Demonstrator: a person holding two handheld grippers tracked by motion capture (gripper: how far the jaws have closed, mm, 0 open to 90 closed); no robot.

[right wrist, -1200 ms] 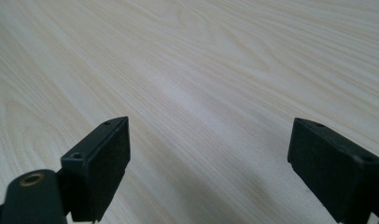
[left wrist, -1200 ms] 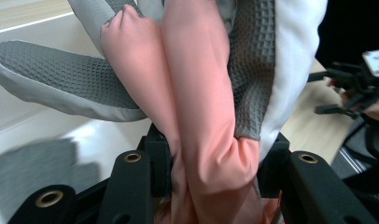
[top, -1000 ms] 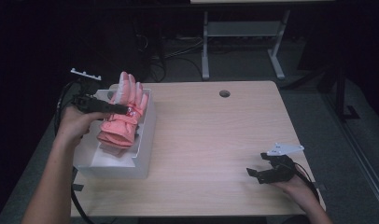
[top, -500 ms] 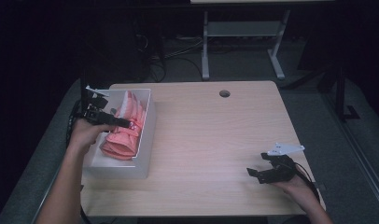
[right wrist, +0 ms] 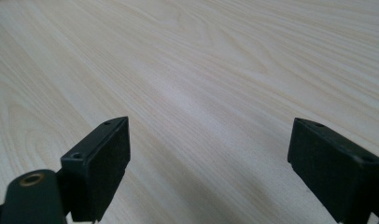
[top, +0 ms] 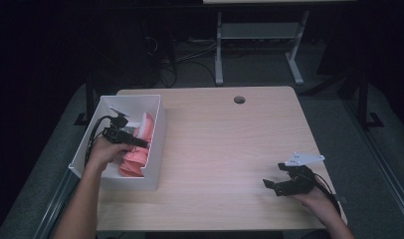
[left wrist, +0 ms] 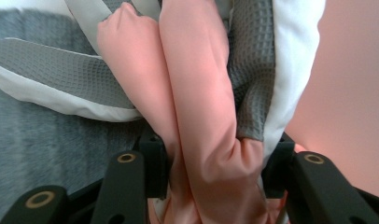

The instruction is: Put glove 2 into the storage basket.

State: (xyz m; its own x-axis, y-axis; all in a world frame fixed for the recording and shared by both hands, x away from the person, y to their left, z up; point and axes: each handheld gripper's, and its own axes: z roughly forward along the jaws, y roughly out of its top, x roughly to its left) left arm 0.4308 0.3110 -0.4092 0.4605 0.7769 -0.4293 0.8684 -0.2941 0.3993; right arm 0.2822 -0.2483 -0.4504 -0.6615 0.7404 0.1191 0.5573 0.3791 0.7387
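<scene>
We find the left tool (top: 138,144) clenched on the pink-and-grey folded fabric bundle (left wrist: 197,107) inside the white rectangular bin (top: 157,149); lower fully before letting go. Right tool (top: 272,185) rests released on the bench (top: 230,149).

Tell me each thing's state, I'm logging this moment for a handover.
left gripper: shut on pink glove, inside the bin
pink glove: clamped, partly in the bin
white bin: open-topped, upright on table
right gripper: open, holding nothing, low over table
table: bare wood
</scene>
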